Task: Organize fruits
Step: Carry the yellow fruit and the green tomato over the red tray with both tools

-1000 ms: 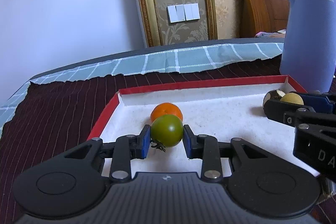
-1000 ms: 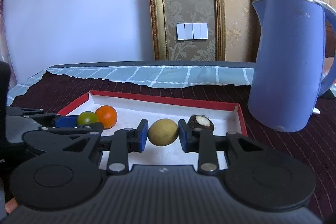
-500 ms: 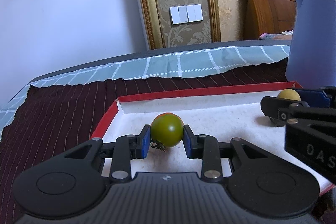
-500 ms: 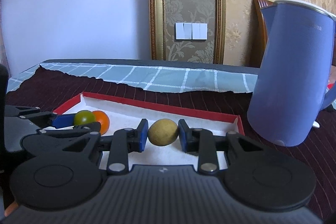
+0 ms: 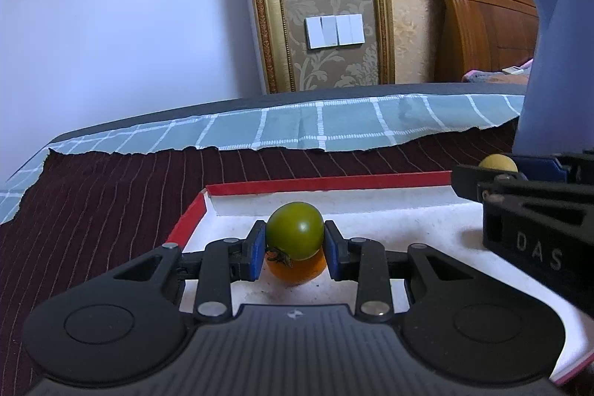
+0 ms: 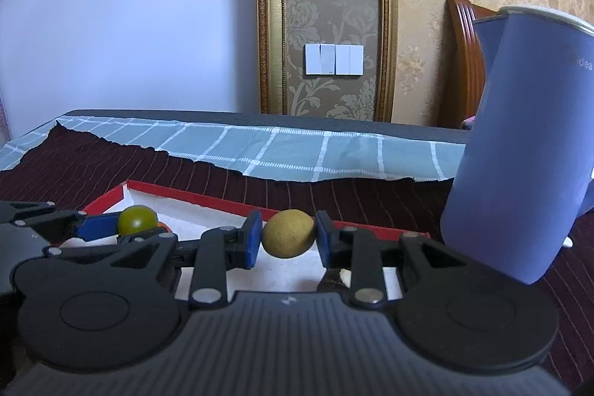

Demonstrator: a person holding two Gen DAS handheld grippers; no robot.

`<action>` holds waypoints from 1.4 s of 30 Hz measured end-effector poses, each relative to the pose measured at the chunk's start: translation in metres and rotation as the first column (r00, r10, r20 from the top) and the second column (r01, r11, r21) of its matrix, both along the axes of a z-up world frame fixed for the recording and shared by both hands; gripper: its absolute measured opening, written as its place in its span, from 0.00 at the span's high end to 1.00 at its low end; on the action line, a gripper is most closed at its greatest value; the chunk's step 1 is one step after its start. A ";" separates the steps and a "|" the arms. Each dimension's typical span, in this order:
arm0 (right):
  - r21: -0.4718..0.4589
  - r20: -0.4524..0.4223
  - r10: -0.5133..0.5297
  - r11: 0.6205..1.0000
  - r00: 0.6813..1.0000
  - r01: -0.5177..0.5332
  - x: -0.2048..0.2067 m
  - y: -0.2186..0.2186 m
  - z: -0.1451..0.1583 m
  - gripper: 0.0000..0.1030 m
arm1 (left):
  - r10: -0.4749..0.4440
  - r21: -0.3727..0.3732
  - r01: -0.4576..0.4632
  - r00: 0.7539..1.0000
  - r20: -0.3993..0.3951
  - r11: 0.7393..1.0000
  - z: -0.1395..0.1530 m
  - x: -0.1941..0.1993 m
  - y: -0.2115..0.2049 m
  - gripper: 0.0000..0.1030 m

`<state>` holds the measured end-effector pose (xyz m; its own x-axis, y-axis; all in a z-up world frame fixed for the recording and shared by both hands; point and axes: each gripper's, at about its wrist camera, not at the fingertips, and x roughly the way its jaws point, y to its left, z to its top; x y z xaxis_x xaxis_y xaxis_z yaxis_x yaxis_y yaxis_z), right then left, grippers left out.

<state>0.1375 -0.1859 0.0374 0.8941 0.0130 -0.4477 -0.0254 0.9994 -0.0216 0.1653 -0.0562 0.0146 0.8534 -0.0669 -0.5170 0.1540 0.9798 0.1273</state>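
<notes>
My left gripper (image 5: 295,244) is shut on a green tomato (image 5: 296,230) and holds it above the white tray with a red rim (image 5: 334,181). An orange fruit (image 5: 297,272) lies in the tray just below the tomato. My right gripper (image 6: 288,240) is shut on a yellow-brown round fruit (image 6: 288,238), also lifted over the tray (image 6: 208,205). A brown fruit with a white patch (image 6: 336,279) lies in the tray under the right finger, mostly hidden. The left gripper and its green tomato (image 6: 136,220) show at the left of the right wrist view.
A tall blue kettle (image 6: 519,151) stands on the dark red striped cloth (image 5: 111,203) just right of the tray. A teal checked cloth (image 5: 315,128) covers the far part of the table. A wall and a wooden headboard (image 5: 479,25) are behind.
Both grippers have risen with their fruits. The orange fruit, first behind the green tomato, now shows below it. The brown fruit has dropped under the right finger.
</notes>
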 end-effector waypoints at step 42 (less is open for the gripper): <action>0.042 -0.044 -0.104 0.994 0.994 0.106 0.001 -0.034 -0.012 0.72 | -0.023 0.050 0.022 1.000 0.021 0.998 -0.002 0.009 -0.026 0.69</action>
<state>0.1389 -0.2196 0.0256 0.8723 -0.0593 -0.4854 0.0796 0.9966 0.0213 0.1738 -0.0823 0.0126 0.8628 -0.0611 -0.5018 0.1729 0.9685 0.1793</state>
